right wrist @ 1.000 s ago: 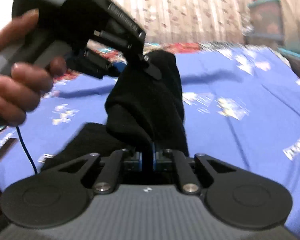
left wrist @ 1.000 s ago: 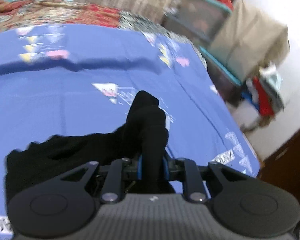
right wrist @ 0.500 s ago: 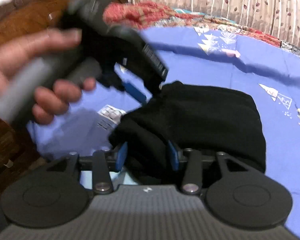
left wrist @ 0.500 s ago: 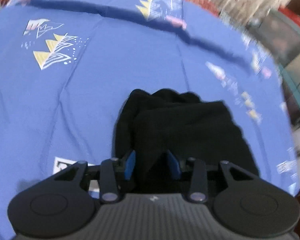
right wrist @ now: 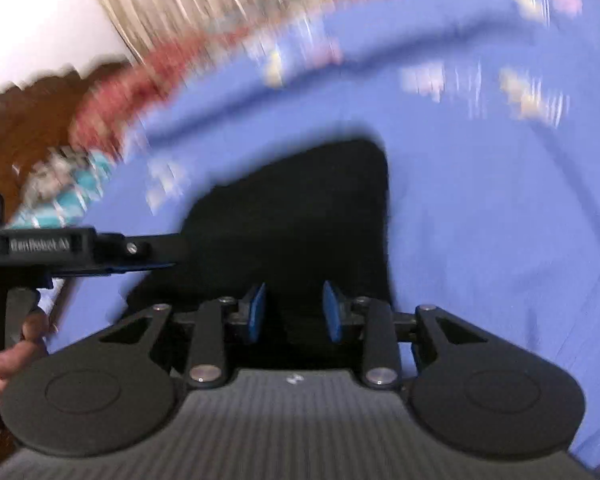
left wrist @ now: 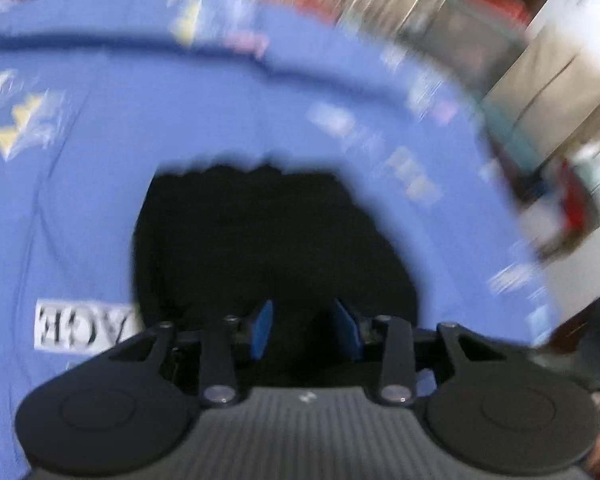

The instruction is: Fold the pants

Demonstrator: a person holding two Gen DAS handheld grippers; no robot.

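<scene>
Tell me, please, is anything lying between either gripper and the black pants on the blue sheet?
Nothing visible does: the pants lie directly ahead of the left gripper and right gripper, and both sets of jaws stand parted.

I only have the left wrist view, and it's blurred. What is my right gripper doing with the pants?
Observer: The right gripper has its pads apart, black pants showing in the gap, not pinched; they have just been closing a little.
Operator: Where's my left gripper from there?
Observer: The left gripper enters from the left, tips at the pants' left edge; its jaws, pants between them, just closed slightly too.
</scene>
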